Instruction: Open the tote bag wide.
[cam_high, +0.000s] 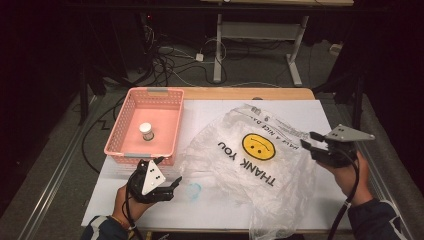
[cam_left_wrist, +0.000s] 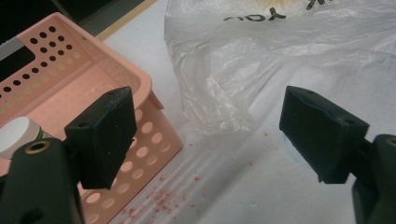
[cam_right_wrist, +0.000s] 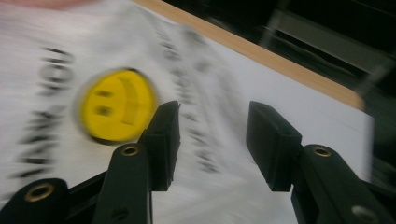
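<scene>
The plastic bag (cam_high: 250, 160) lay crumpled across the middle of the worktop (cam_high: 310, 107), reaching its near edge. The right tool (cam_high: 306, 141) hovered open over the bag's right side, gripping nothing. The left tool (cam_high: 169, 172) sat open by the pink basket (cam_high: 131, 102) at the near left.

Bottle (cam_high: 146, 131) in basket (cam_high: 123, 130); bag (cam_high: 250, 155) right of basket, on table (cam_high: 210, 210)

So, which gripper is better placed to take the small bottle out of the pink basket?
Probably left. The left gripper is open beside the pink basket holding the bottle; the right gripper is across the plastic bag.
</scene>
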